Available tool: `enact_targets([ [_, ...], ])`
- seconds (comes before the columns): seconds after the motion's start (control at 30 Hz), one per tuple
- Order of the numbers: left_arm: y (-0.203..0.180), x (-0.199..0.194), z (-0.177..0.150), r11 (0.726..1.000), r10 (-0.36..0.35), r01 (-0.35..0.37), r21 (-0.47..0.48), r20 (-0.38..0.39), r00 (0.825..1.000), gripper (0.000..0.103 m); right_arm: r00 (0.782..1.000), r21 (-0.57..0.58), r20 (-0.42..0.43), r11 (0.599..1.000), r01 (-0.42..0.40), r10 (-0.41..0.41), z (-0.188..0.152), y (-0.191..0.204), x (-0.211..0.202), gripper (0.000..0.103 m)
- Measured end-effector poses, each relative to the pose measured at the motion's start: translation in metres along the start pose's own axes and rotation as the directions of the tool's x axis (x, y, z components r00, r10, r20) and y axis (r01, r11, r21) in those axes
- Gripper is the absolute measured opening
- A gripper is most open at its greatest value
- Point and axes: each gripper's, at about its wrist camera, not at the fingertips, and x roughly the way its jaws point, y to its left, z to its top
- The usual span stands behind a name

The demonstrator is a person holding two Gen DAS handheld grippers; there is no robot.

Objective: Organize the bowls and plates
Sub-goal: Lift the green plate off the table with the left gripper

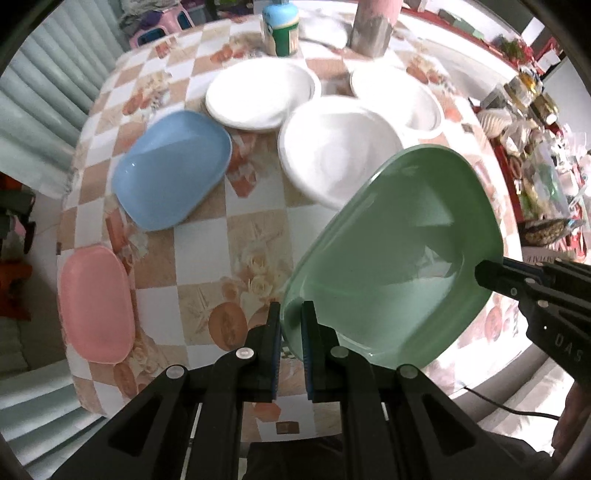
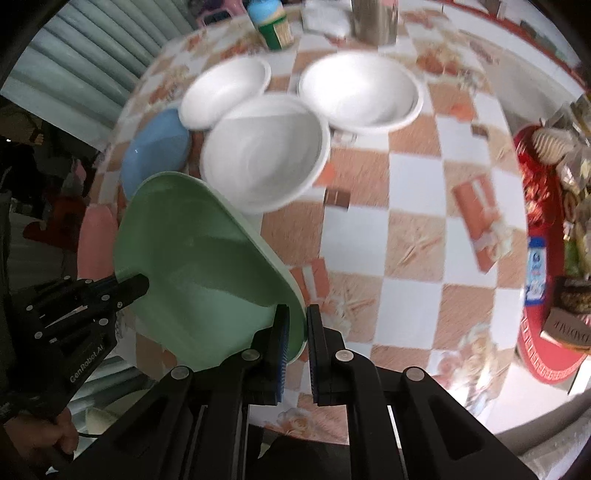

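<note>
A green rectangular plate [image 1: 399, 258] hangs tilted above the table, held by both grippers at opposite rims. My left gripper [image 1: 291, 317] is shut on its near rim. My right gripper [image 2: 297, 321] is shut on its other rim; the plate also shows in the right wrist view [image 2: 199, 258]. The right gripper's tip shows in the left wrist view [image 1: 491, 275]. A blue plate [image 1: 170, 166] and a pink plate [image 1: 96, 306] lie on the left. Three white bowls [image 1: 336, 147] [image 1: 258, 94] [image 1: 402, 98] sit mid-table.
The table wears a checkered flowered cloth [image 1: 221, 236]. A blue-capped jar [image 1: 280, 27] and a pink post [image 1: 373, 26] stand at the far edge. A red tray [image 2: 546, 280] of packets sits at the right. Grey shutters [image 1: 48, 96] lie beyond the left edge.
</note>
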Motion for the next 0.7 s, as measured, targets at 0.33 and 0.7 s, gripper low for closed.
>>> enact_targets([
  [0.33, -0.018, -0.01, 0.006, 1.0, 0.002, -0.001, -0.018, 0.054, 0.999, 0.011, 0.994, -0.014, 0.113, 1.0, -0.012, 0.013, -0.002, -0.011, -0.043, 0.011],
  [0.7, -0.029, -0.022, -0.008, 0.999, 0.028, -0.025, -0.032, 0.082, 0.996, 0.011, 0.988, -0.012, 0.152, 1.0, -0.014, 0.015, -0.014, -0.018, -0.056, 0.011],
])
